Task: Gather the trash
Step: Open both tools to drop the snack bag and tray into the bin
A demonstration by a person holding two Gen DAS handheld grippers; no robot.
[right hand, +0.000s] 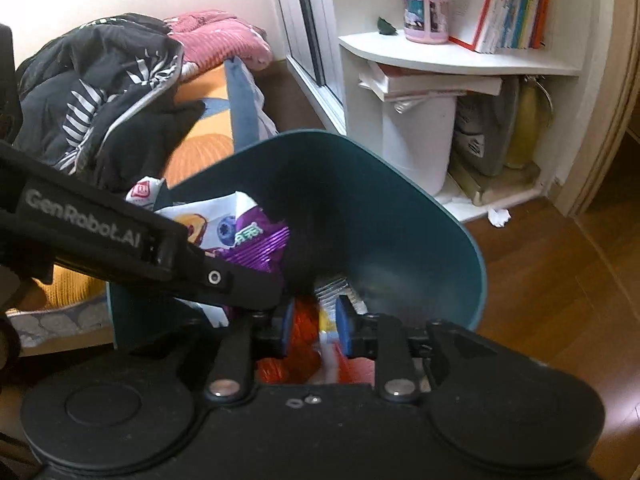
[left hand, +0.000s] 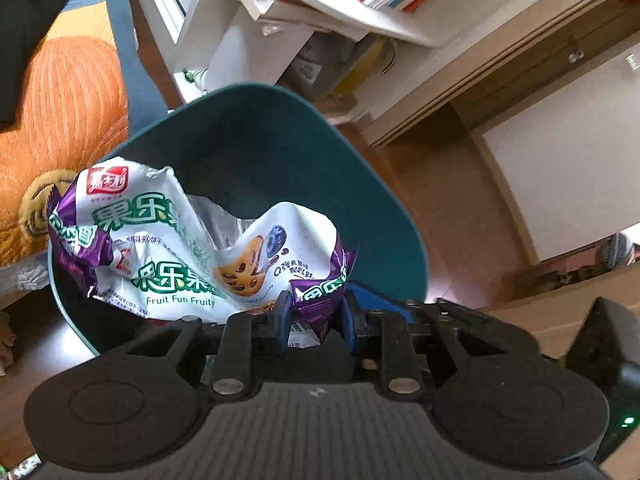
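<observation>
A teal trash bin (left hand: pixel 360 184) stands on the wood floor, its mouth open toward both cameras. My left gripper (left hand: pixel 316 316) is shut on the purple end of a crumpled white and purple snack wrapper (left hand: pixel 168 248), which hangs over the bin's near rim. In the right wrist view the same wrapper (right hand: pixel 244 232) lies across the bin (right hand: pixel 420 240) with the left gripper's black body (right hand: pixel 120 240) above it. My right gripper (right hand: pixel 314 328) is shut on an orange and white wrapper (right hand: pixel 304 328) at the bin's near rim.
A bed with an orange cover (left hand: pixel 68 112) and dark clothes (right hand: pixel 100 92) lies to the left. A white corner shelf (right hand: pixel 440 60) with books and a pen cup stands behind the bin. A crumpled white paper (right hand: pixel 498 216) lies on the floor by the shelf.
</observation>
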